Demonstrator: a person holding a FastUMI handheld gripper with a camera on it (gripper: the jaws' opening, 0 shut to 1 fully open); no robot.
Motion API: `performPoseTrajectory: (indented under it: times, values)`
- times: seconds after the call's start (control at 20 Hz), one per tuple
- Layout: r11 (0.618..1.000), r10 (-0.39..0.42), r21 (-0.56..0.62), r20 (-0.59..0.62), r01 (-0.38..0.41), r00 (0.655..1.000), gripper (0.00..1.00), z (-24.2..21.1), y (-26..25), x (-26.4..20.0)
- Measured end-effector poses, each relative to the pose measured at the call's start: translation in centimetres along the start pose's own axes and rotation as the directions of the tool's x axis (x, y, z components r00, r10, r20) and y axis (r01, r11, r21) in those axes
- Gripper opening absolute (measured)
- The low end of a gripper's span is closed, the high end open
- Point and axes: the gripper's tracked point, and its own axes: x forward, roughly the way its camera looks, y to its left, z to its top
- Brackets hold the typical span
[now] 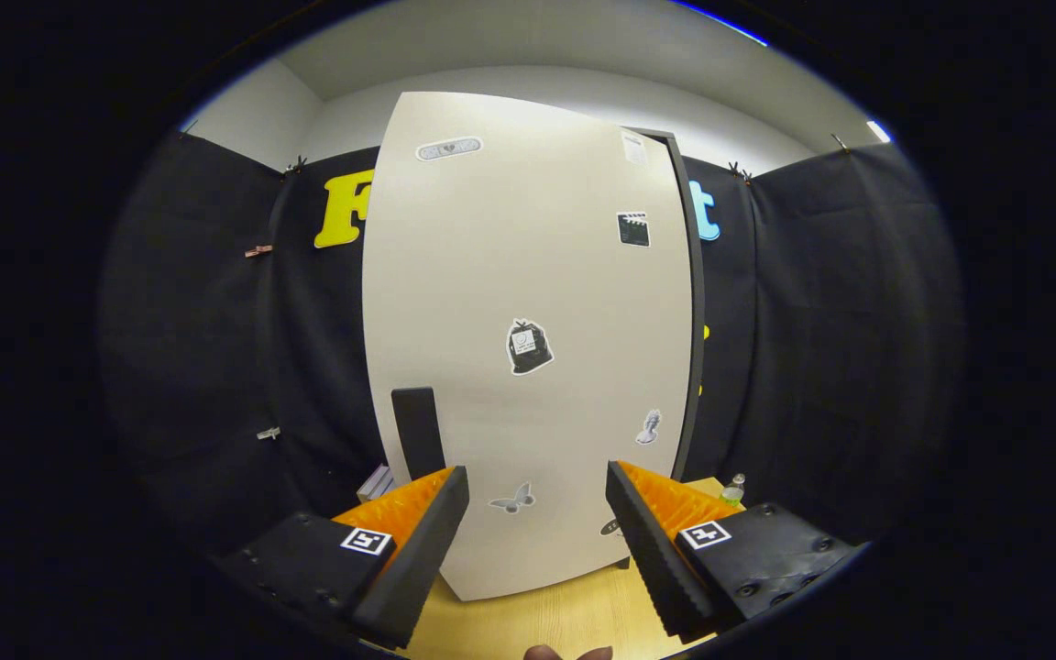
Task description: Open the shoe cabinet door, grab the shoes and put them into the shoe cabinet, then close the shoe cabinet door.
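Gripper (537, 527) is held w/ fingers spread, nothing pinched. Cabinet door (528, 302) is seen shut, just ahead; dark handle (417, 431) beyond left finger. No shoes sighted. Scene fits door awaiting opening or already reclosed; stage can't be settled.

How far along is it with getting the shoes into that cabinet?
The cabinet door stands shut, and no shoes are in sight. That fits either the start or the very end, with the shoes already inside. The gripper faces the door with open jaws holding nothing, its dark handle just ahead.
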Motion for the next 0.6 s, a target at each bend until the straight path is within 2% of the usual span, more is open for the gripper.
performPoseTrajectory:
  times: [0.6]
  values:
    - [1.0,-0.023,0.01,-0.002,0.023,1.0,0.98,-0.1,-1.8,-0.2]
